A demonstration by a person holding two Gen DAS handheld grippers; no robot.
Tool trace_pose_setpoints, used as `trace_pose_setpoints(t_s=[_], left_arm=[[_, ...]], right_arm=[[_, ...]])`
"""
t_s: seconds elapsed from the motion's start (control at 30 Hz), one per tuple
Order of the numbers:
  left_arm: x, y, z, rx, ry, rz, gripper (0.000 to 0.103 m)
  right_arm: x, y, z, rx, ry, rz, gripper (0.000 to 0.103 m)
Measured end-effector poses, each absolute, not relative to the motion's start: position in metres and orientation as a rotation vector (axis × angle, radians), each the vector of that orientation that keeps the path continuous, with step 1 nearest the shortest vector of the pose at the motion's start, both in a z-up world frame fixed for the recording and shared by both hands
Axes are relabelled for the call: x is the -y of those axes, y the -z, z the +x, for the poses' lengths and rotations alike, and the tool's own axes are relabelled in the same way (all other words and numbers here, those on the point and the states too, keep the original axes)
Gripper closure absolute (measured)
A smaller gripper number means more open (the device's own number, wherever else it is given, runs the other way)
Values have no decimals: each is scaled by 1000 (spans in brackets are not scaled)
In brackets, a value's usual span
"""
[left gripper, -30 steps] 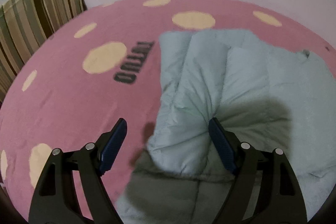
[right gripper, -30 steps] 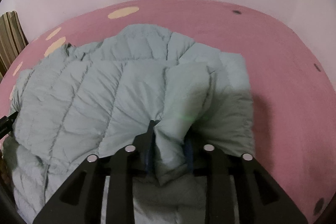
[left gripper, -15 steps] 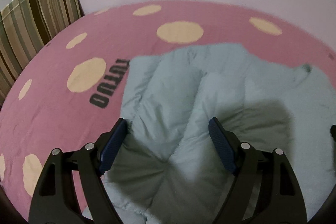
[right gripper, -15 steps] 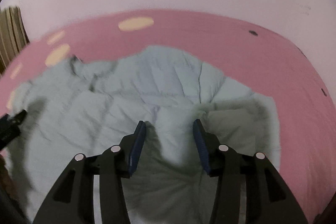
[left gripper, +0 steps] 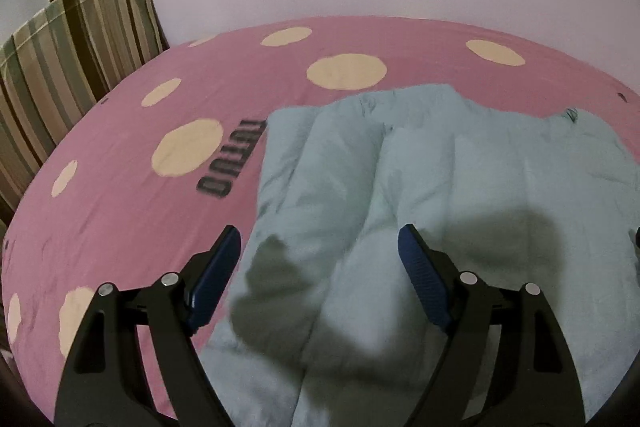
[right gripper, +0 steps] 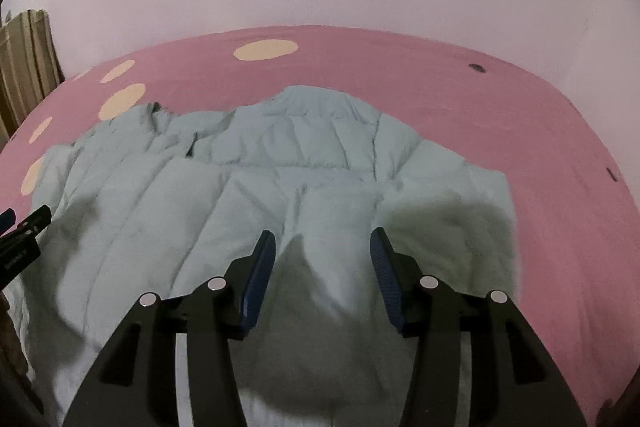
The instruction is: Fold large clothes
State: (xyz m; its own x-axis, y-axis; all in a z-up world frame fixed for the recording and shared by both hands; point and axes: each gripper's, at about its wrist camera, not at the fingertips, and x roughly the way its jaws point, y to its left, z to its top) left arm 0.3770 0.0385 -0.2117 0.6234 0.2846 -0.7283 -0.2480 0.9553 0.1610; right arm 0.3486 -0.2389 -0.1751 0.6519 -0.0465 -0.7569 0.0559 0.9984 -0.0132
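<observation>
The pale blue puffer jacket lies spread across the middle of the pink spotted bedsheet, its folded edge filling the lower centre of both views. The right gripper has just been opening, its jaws half spread above the padding and pinching nothing. The left gripper stands wide, empty, over the jacket's left edge. One fold looks just laid down; next, each gripper likely needs a fresh hold on an edge.
</observation>
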Motion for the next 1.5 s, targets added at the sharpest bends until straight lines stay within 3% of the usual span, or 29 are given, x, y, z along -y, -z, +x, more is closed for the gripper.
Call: trace_pose_setpoints(t_s=[0.27, 0.57, 0.83, 1.03, 1.13, 1.2, 1.5], left_arm=[[-41, 246, 375, -944, -307, 42, 19], [-54, 213, 343, -881, -336, 29, 19], [-82, 252, 356, -1001, -347, -57, 12], [-83, 238, 353, -989, -331, -33, 12], [-90, 217, 325, -951, -310, -27, 12], [-98, 207, 302, -935, -291, -41, 12], [-145, 194, 174, -948, -242, -86, 12]], right_arm=[[240, 219, 346, -938, 57, 22, 48], [249, 185, 320, -898, 80, 62, 48], [252, 212, 330, -963, 87, 59, 46], [253, 188, 314, -935, 90, 58, 45], [258, 167, 285, -892, 99, 41, 43], [262, 156, 260, -867, 112, 23, 32], [293, 157, 138, -921, 134, 41, 31]])
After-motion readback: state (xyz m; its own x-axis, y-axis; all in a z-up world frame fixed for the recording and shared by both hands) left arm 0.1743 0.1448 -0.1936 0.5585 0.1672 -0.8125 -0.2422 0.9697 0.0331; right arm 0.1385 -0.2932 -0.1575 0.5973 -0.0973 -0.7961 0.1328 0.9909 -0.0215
